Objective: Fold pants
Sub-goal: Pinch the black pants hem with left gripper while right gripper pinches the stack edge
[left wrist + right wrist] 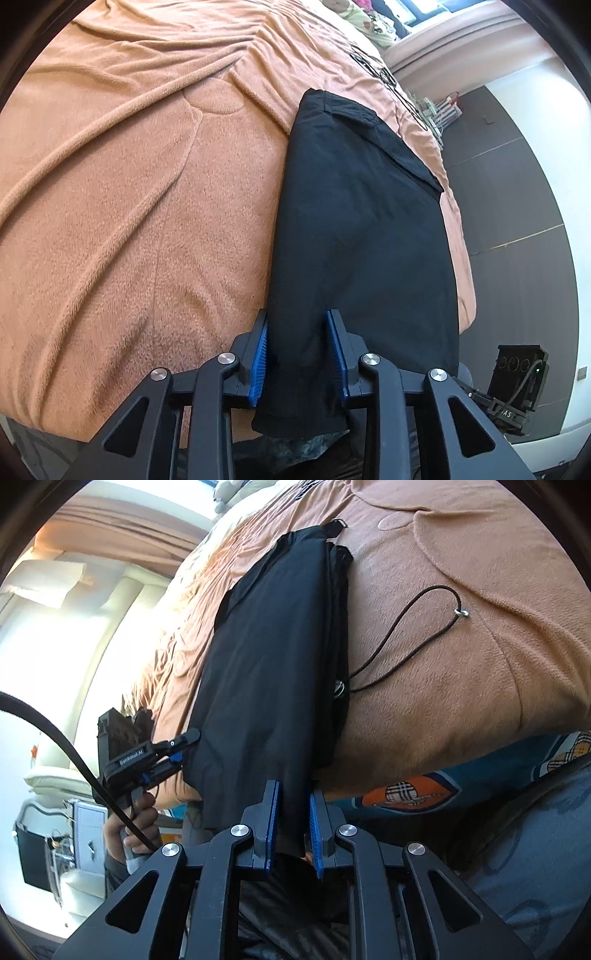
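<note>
Black pants point(362, 221) lie folded lengthwise in a long strip on an orange blanket point(129, 184), near the bed's edge. My left gripper point(298, 317) has its blue-padded jaws on either side of the near end of the pants and grips the cloth. In the right wrist view the pants point(266, 657) run away from me, and my right gripper point(293, 786) grips their other near corner. The left gripper point(184, 738) shows there at the pants' left edge. A black drawstring point(406, 635) loops out over the blanket.
The bed edge drops to a dark floor point(517, 184) on the right. A black device point(517, 380) stands on the floor. A patterned sheet point(443, 790) shows under the blanket. White furniture point(55, 775) and a bright window lie to the left.
</note>
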The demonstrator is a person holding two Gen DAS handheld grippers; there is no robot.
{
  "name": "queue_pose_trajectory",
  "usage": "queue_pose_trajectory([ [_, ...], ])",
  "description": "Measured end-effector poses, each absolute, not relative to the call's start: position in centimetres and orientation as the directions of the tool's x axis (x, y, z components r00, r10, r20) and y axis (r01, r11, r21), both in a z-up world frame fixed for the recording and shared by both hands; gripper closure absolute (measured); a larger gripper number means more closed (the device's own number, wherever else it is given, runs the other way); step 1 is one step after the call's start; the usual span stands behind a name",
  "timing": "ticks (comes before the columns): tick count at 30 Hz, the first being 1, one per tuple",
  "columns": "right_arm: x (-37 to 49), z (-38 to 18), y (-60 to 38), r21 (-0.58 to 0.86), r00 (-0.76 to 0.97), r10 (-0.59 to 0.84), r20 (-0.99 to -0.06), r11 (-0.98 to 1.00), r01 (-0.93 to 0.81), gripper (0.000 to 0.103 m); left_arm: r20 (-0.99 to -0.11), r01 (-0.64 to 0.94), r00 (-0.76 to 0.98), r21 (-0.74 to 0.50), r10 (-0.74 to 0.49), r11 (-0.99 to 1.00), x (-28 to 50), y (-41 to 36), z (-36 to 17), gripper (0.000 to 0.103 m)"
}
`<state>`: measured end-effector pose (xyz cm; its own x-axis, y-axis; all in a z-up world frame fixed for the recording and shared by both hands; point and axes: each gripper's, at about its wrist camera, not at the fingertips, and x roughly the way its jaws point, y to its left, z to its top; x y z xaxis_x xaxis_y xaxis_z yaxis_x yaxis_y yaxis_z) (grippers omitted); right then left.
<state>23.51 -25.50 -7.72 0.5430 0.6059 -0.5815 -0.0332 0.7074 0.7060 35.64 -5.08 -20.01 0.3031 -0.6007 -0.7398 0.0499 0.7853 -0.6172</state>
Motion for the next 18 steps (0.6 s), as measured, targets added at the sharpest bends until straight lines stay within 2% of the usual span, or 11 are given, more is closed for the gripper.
queue_pose_trajectory([
  [1,23.5,-7.6,-25.3,0.702,0.549,0.604,-0.578,0.711,-0.042,0.09,-0.74,0.053,0.304,-0.616,-0.6,0.786,35.5,-5.1,-20.0,0.072],
  [3,23.4,-7.2,-24.9,0.691,0.557,0.598,-0.576,0.72,-0.058,0.1,-0.74,0.058,0.303,-0.615,-0.601,0.787,35.4,-5.0,-20.0,0.072],
  [5,23.1,-7.1,-24.6,0.688,0.567,0.592,-0.572,0.723,-0.061,0.101,-0.741,0.062,0.306,-0.611,-0.598,0.789,35.3,-4.8,-19.9,0.073],
  [10,22.6,-7.4,-23.9,0.684,0.574,0.595,-0.563,0.725,-0.081,0.102,-0.731,0.084,0.322,-0.611,-0.602,0.787,35.2,-4.4,-19.6,0.085],
  [18,22.5,-8.5,-23.1,0.668,0.526,0.599,-0.604,0.74,-0.076,0.102,-0.74,0.091,0.306,-0.604,-0.599,0.792,35.4,-3.8,-19.7,0.085],
])
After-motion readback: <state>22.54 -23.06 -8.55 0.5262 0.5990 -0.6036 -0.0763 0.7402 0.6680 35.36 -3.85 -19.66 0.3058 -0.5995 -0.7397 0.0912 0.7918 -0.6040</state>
